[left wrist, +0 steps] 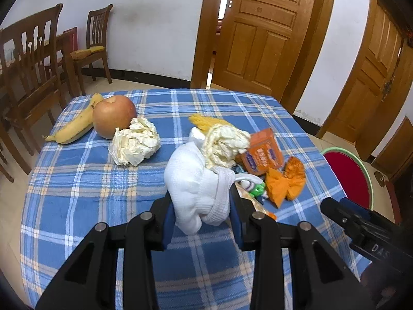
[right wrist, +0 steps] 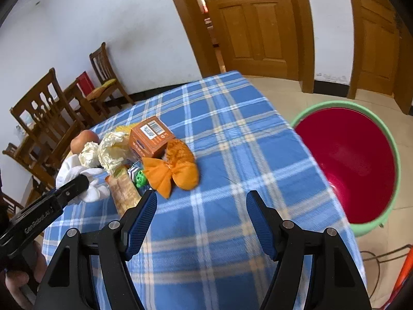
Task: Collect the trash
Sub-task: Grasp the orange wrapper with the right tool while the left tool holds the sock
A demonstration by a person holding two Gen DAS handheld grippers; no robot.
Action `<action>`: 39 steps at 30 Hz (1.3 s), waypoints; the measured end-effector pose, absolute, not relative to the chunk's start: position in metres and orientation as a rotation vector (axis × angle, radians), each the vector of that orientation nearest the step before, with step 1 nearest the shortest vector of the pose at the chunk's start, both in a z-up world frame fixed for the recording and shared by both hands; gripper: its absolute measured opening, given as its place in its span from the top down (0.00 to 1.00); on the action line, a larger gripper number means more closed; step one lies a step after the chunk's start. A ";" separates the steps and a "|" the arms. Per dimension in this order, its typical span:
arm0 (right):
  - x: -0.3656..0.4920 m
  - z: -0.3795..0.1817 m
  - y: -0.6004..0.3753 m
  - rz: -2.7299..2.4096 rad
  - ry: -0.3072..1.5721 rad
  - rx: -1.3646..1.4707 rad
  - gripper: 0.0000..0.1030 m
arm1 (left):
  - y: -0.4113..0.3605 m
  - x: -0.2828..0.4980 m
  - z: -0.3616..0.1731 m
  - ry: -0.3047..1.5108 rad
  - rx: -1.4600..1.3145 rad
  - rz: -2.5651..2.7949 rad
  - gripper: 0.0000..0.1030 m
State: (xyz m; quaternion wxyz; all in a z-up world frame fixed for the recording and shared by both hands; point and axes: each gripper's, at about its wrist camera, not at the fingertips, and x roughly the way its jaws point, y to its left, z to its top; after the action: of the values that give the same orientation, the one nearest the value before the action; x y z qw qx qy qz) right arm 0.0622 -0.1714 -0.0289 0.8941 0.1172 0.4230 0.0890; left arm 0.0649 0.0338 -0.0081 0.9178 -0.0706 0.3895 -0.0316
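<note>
White cloth (left wrist: 198, 188) pinched betw. left gripper (left wrist: 202, 206) pads; right gripper (right wrist: 201, 206) wide, nothing between; orange wrapper (right wrist: 173, 170), maybe crumpled paper, just ahead.

The left tongs (left wrist: 201, 211) clamp a white cloth (left wrist: 196, 180) above the table (left wrist: 77, 180). Beyond lie crumpled paper (left wrist: 134, 142), an apple (left wrist: 113, 118), a banana (left wrist: 74, 126) and an orange box (left wrist: 263, 152).

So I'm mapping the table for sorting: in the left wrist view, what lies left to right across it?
banana → apple → crumpled paper ball → white cloth in the left gripper → orange box → orange wrapper
</note>
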 end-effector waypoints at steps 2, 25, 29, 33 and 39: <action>0.070 -0.031 -0.165 0.186 0.881 0.234 0.29 | 0.041 0.068 -0.010 0.796 -0.151 -0.050 0.65; 0.103 -0.055 -0.141 0.184 0.946 0.200 0.82 | 0.060 0.078 -0.028 0.799 -0.208 -0.070 0.65; 0.091 -0.046 -0.145 0.197 0.923 0.201 0.83 | 0.056 0.074 -0.022 0.793 -0.207 -0.069 0.65; 0.081 -0.038 -0.155 0.198 0.900 0.223 0.83 | 0.047 0.067 -0.015 0.789 -0.202 -0.080 0.65; 0.065 -0.025 -0.174 0.190 0.867 0.264 0.83 | 0.032 0.059 -0.003 0.779 -0.188 -0.104 0.65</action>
State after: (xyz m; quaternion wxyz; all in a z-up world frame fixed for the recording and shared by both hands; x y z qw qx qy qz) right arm 0.0655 -0.1738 -0.0253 0.8947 0.1273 0.4182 0.0917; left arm 0.0589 0.0319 -0.0026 0.9195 -0.0916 0.3789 -0.0507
